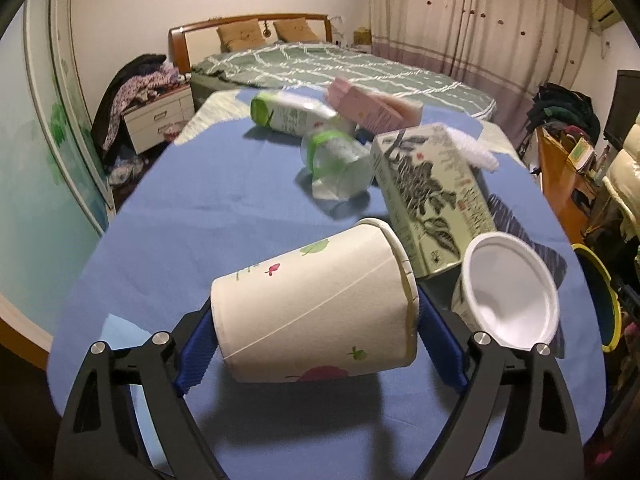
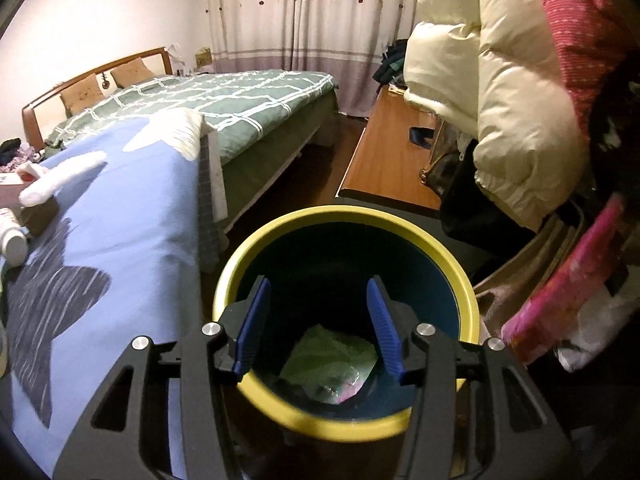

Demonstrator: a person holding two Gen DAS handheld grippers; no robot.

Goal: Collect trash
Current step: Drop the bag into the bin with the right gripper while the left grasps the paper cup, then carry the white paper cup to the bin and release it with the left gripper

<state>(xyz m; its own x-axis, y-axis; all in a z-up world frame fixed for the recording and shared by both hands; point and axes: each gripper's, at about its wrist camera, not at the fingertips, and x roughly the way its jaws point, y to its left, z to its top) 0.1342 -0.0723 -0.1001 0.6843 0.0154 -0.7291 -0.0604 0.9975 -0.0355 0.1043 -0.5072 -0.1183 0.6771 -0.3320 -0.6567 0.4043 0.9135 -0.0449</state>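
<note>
Left hand-held gripper (image 1: 316, 344) clamps a paper cup; right hand-held gripper (image 2: 316, 328) hangs over the bin.
The paper cup (image 1: 316, 312) lies sideways between the left pads above the blue table (image 1: 200, 216); a second cup (image 1: 508, 292) sits at 3 o'clock; right jaws gape wide, holding nothing, above the yellow-rimmed bin (image 2: 448, 252); crumpled trash (image 2: 332, 364) lies inside.

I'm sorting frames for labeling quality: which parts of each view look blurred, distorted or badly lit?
Left wrist: fisheye bends the room's edges; the clear bottle and pink box look smeared, while the paper cup between the left gripper fingers is sharp. Right wrist: the bin interior is dark, its near rim blurred.
</note>
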